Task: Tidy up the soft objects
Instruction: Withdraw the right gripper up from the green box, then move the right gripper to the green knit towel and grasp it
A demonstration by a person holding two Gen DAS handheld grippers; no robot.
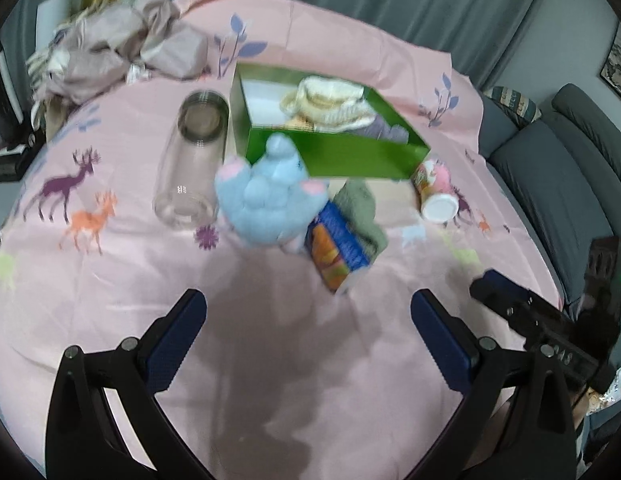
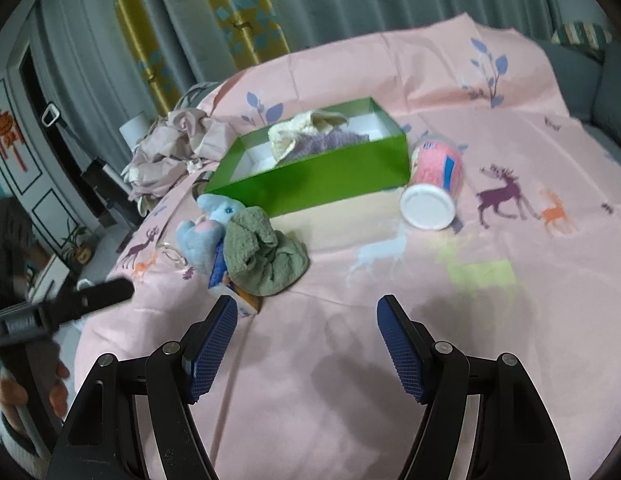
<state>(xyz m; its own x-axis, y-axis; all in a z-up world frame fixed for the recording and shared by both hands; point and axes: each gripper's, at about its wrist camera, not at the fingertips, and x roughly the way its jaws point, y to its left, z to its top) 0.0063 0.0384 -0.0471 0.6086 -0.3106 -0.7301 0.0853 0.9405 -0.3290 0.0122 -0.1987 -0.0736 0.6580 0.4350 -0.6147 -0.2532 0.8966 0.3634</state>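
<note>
The left gripper point(image 1: 306, 320) hovers over the pink cloth point(image 1: 110, 280) on the worktop, its fingers point(image 1: 178, 332) spread apart with nothing between them. At its 12 o'clock lies a blue plush toy point(image 1: 266, 196), touching the green box point(image 1: 342, 156) behind it. A green towel point(image 1: 358, 208) lies at about 1 o'clock, beside a blue carton point(image 1: 338, 248); a clear jar point(image 1: 194, 160) lies at 11 o'clock. The right gripper point(image 2: 306, 316) also has its fingers point(image 2: 214, 340) released and empty, with the towel at its 11 o'clock. Cream and purple knits point(image 2: 306, 136) already sit inside the box. A pink can point(image 2: 434, 184) lies just beside the box.
</note>
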